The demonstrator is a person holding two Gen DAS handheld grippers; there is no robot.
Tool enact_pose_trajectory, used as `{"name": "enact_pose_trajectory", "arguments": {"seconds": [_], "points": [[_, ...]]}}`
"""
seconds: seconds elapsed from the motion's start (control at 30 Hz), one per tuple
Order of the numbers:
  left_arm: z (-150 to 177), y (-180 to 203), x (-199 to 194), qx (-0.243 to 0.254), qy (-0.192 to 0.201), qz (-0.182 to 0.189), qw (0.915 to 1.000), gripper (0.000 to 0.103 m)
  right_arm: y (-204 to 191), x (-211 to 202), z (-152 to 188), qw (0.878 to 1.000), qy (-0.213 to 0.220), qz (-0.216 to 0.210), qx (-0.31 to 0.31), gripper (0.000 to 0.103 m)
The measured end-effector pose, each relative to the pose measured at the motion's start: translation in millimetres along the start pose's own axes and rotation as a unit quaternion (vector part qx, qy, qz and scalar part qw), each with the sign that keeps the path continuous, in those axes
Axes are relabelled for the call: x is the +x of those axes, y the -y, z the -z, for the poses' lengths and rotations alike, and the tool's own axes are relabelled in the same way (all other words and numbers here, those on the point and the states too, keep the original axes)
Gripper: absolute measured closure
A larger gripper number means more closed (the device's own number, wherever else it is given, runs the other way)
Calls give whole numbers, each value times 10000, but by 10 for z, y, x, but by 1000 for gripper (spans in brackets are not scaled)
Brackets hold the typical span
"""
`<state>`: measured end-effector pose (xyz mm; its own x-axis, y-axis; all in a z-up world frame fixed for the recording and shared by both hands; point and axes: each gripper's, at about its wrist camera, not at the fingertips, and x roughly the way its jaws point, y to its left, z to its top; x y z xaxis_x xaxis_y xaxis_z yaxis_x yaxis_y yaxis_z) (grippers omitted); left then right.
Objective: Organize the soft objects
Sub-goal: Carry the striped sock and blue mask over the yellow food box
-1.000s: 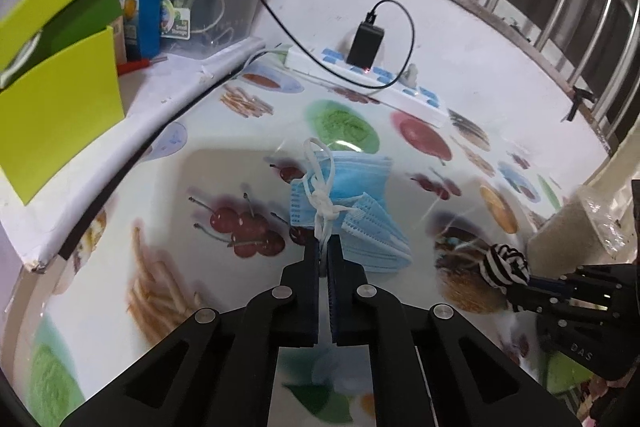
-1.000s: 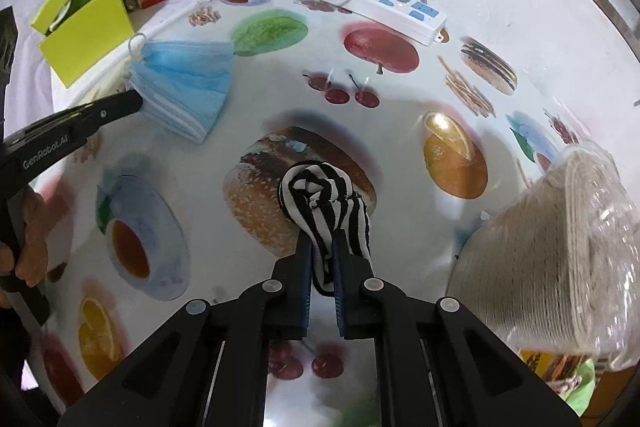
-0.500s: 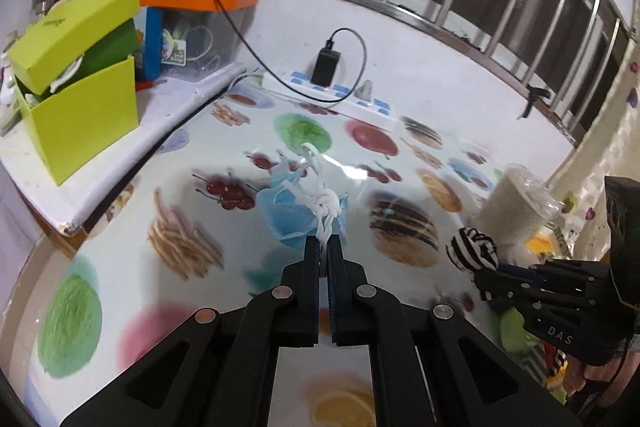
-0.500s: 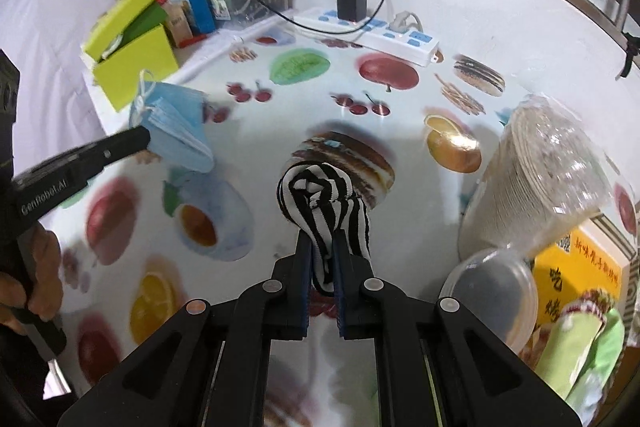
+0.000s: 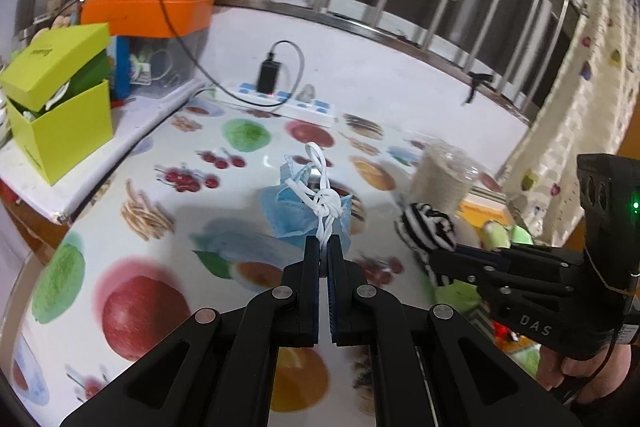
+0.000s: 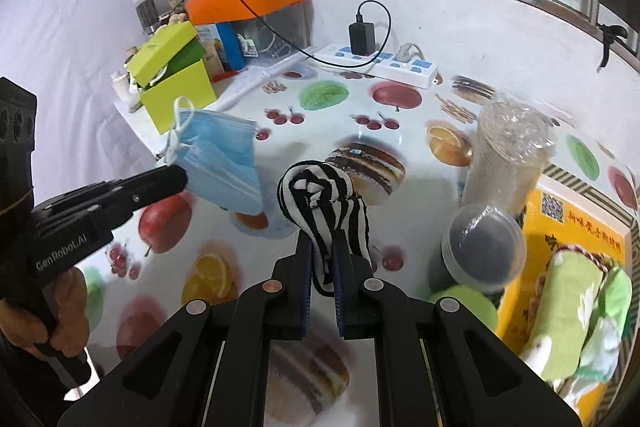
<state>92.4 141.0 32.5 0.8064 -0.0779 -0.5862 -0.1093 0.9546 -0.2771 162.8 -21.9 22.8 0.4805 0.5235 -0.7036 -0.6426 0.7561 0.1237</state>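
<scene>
Left tool (image 5: 324,251): clenched on the knotted white ear loops of a blue face mask (image 6: 224,163), held above the fruit-print desk (image 6: 400,131). Right tool (image 6: 322,259): clamped on a striped black-and-white sock (image 6: 320,203), also aloft, apparently rolled. Far right: wrapped cup stack (image 6: 504,163), green towel (image 6: 568,291).

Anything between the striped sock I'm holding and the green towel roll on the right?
Yes. In the right wrist view, a lidded plastic tub sits between the striped sock and the green towel roll.

one face mask (image 6: 224,159), one striped sock (image 6: 320,203), two tongs (image 5: 325,247)
</scene>
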Motion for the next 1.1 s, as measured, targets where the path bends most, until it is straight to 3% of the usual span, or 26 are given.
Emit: {"name": "enact_pose_trajectory", "arguments": {"seconds": [0.6,1.1], "points": [[216,785,-367,681,84,647,9955,99,120,-773,451,9976,558,339,247,93],[359,1701,-359,1380,-16,1385,9807,99,647,-1358,847,9894,814,899,800,93]]}}
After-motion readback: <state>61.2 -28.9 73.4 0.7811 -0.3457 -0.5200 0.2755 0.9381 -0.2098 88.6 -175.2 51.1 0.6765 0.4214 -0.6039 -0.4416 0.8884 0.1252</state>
